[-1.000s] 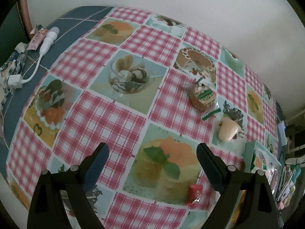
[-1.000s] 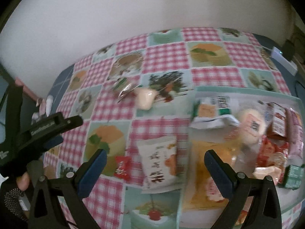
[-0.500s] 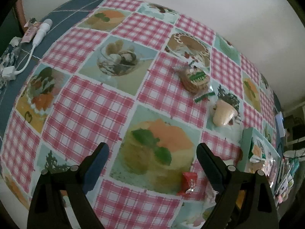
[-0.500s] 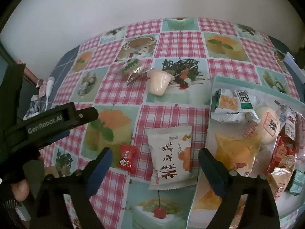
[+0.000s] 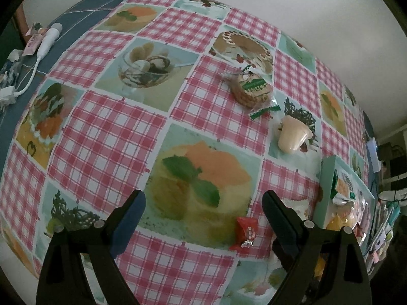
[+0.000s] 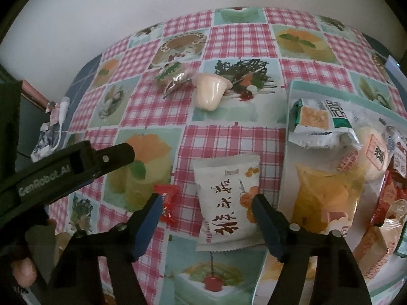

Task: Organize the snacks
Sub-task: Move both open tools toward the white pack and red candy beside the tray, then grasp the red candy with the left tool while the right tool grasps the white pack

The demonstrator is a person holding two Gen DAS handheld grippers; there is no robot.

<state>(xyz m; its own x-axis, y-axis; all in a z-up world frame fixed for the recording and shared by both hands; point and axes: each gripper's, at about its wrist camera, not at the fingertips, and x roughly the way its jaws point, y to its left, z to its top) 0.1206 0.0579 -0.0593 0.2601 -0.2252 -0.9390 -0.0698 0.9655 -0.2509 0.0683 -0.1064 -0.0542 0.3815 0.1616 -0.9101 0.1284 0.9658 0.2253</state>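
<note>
A white snack packet point(image 6: 226, 198) with black writing lies flat on the checked tablecloth. My right gripper point(image 6: 207, 207) is open just above it, one finger on each side. A small red candy point(image 6: 166, 199) lies left of the packet, also in the left wrist view point(image 5: 245, 232). A cream jelly cup point(image 6: 211, 92) point(image 5: 292, 137) lies on its side farther back, beside a wrapped cookie point(image 6: 170, 76) point(image 5: 250, 89). My left gripper point(image 5: 203, 203) is open and empty above the cloth; it shows at the left of the right wrist view point(image 6: 76, 170).
A mint-green tray point(image 6: 290, 117) point(image 5: 326, 185) at the right holds several snacks, among them a green-and-white packet point(image 6: 320, 122) and a yellow bag point(image 6: 328, 193). A white cable and wrappers point(image 5: 38, 48) lie at the table's far left edge. A white wall stands behind.
My right gripper has moved left from over the tray and down to the white packet, its fingers somewhat narrower. My left gripper has drifted forward and right over the cloth.
</note>
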